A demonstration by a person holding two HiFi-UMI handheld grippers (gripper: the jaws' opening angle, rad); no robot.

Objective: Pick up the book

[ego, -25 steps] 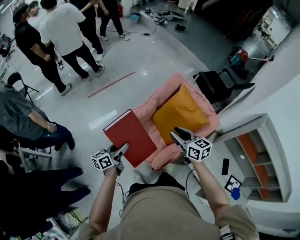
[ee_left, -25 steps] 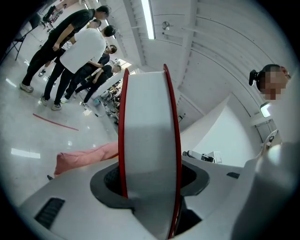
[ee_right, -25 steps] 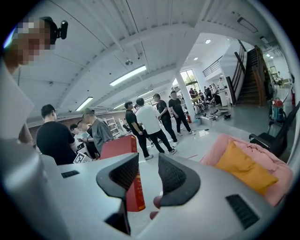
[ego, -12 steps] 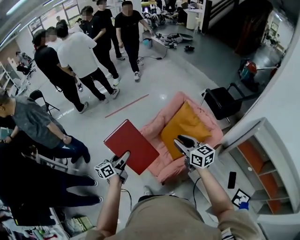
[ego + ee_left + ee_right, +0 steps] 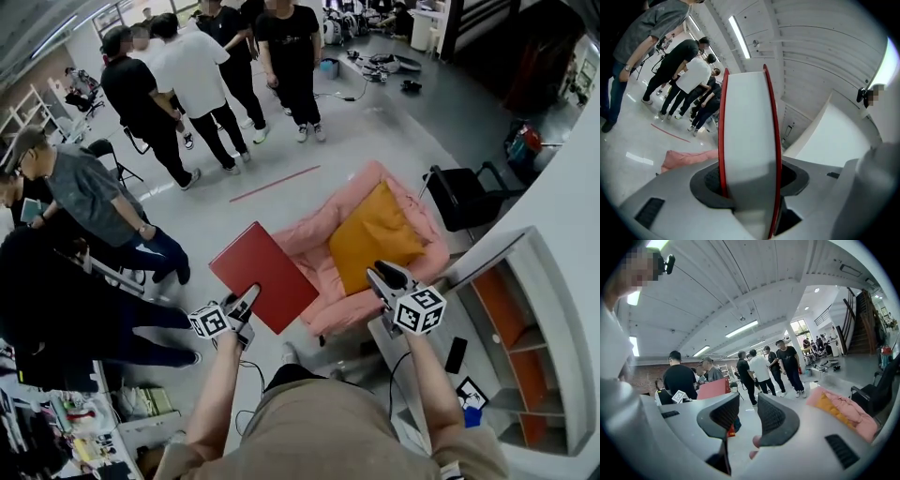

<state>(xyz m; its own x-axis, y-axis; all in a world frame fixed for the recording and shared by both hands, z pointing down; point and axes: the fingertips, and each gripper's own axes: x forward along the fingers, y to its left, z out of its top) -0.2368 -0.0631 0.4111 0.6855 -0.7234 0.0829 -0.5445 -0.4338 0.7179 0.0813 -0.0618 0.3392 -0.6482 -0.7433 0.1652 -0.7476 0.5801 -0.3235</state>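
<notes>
Head view: left gripper (image 5: 246,300) clamps the large red hardcover book (image 5: 264,274) near one corner; held so far off-centre, it may sag and slip. Right gripper (image 5: 387,277) beside it gapes, empty.

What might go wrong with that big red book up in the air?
1. The left tool pinches the red book only by one edge, so it might tip or slip out.
2. The right tool is open and empty, giving the book no support.
</notes>
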